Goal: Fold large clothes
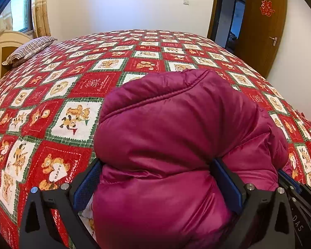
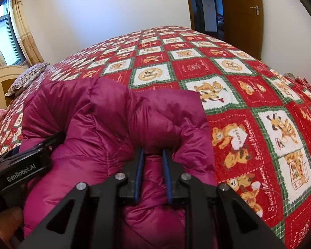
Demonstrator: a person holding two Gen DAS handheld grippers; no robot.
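Both grippers, left (image 1: 155,178) marked "GenRobot.AI" and right (image 2: 153,166), pinch the magenta jacket (image 1: 176,124) between their fingers.

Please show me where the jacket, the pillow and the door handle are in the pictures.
jacket (image 1: 176,128): left wrist view, on its quilted top panel.
pillow (image 1: 28,49): left wrist view, on the middle of its striped cover.
door handle (image 2: 256,8): right wrist view, on the metal lever.
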